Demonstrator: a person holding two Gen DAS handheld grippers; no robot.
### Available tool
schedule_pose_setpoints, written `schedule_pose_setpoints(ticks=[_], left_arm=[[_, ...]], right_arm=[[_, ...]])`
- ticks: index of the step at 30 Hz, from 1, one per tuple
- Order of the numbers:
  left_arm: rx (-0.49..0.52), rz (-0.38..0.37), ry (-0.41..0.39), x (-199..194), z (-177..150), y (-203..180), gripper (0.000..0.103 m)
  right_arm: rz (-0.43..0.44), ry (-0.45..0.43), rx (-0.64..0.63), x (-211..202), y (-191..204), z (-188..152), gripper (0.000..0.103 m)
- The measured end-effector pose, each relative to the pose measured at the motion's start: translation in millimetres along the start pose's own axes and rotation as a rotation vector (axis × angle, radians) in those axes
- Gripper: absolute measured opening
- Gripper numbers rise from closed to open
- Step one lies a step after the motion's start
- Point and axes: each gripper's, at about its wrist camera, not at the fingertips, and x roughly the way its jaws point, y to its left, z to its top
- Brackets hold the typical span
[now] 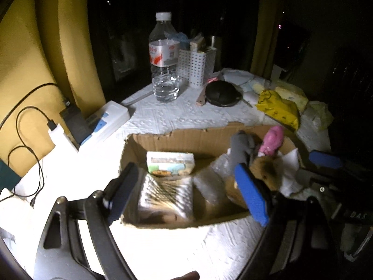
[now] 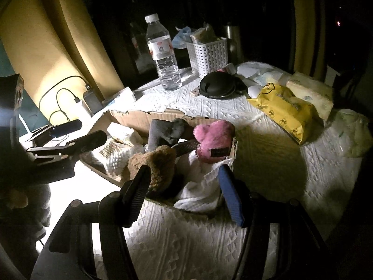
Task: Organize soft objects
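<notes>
We hold both grippers wide and empty above the cardboard box (image 1: 177, 137): left gripper (image 1: 186, 191) near its silver pouch (image 1: 165, 198), right gripper (image 2: 184, 193) over the brown plush (image 2: 158, 165).

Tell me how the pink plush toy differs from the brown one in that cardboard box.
The pink plush toy is bright and sits high at the far end of the cardboard box, showing a dark tag; the brown plush toy is dull, shaggier and lies lower, nearer the camera. The pink one is propped up; the brown one lies slumped. Both are fluffy and rest inside the box.
</notes>
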Motion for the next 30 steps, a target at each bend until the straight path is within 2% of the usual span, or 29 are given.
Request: schedule_pose_setpoints(ticks=[14, 18, 30], left_arm=[[0.002, -0.029, -0.03, -49, -23, -16, 0.087], [-0.008, -0.043, -0.037, -62, -31, -16, 0.093], [-0.015, -0.022, -0.069, -107, -43, -17, 0.093]], right_arm=[[-0.003, -0.044, -0.027, -37, 20, -14, 0.063], [-0.008, -0.052, -0.035, -47, 27, -18, 0.063], [-0.033, -0.08, -0.044, -82, 48, -29, 0.063]])
